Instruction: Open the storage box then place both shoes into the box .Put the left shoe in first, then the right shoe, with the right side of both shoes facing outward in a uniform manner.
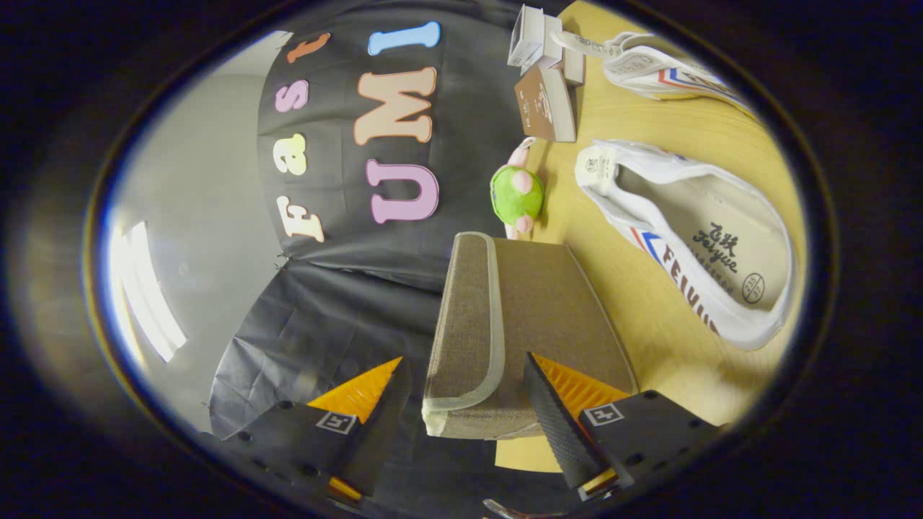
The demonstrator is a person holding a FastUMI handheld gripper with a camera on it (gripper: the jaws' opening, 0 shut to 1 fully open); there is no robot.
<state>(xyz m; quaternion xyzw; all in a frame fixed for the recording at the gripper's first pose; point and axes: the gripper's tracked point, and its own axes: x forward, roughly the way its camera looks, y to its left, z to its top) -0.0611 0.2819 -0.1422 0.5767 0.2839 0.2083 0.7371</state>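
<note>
A: Camera rolled on its side here, and the gripper (461, 404) has its jaws spread wide, straddling the near end of the storage box (533, 317). Neither finger is pressing on it yet.

B: Right, the box's near corner sits in the gap between the fingers, on the wooden table (634, 130). Brown woven fabric, with a pale rounded trim (492, 317) running along its edge. I'd guess that trimmed panel is the lid.

A: How will it handle?

B: Looks like a fabric-over-board box to me: light, fairly stiff in the panels, a bit of give at the seams. Cloth should offer decent friction. I'd pinch the lid's trimmed edge near that corner and swing it away, not squeeze the whole body.

A: And the shoes?

B: Two white canvas sneakers with red and blue stripes. The nearer shoe (692, 238) lies on the table just beyond the box, opening towards us, printed insole showing. The second shoe (667, 72) is farther off. Soft, floppy uppers; the heel collar is the sensible grab.

A: Clutter?

B: A green and pink plush toy (516, 193) just past the box, and some small cartons (546, 104) beyond it. Box looks closed, so opening comes first.
</note>
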